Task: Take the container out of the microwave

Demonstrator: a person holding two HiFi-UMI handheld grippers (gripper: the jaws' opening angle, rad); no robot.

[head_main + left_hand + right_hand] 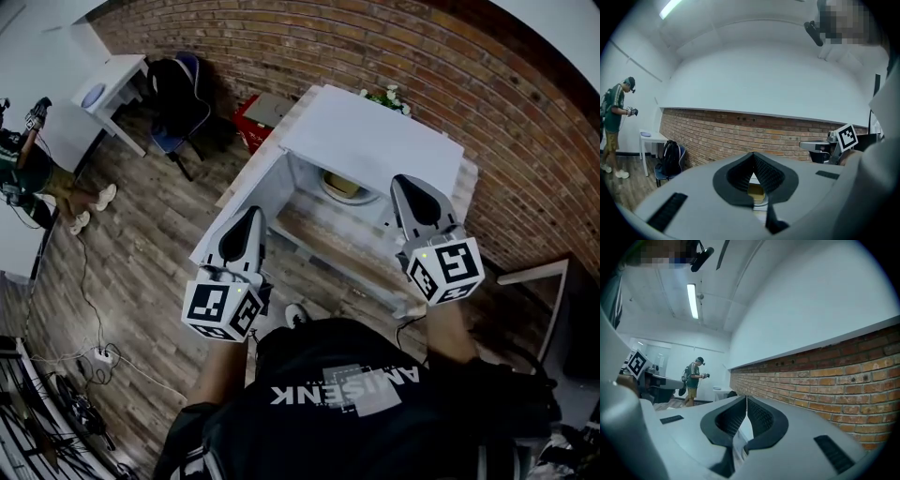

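Note:
A white microwave (375, 141) stands on a light wooden table with its door (239, 202) swung open to the left. Inside, a tan container (342, 184) rests on the pale turntable plate (360, 198). My left gripper (253, 213) hangs in front of the open door, jaws shut and empty. In the left gripper view the container (755, 191) shows low between its shut jaws (753, 154). My right gripper (402, 181) hovers at the cavity's right side, also shut on nothing. Its tips (746, 400) meet in the right gripper view.
A brick wall (525, 122) runs behind the microwave. A small plant (386, 97) and a red box (255, 120) sit near it. At the back left are a white table (112, 80), a chair with a backpack (180, 94), and a person (37, 169). Cables and a power strip (101, 356) lie on the floor.

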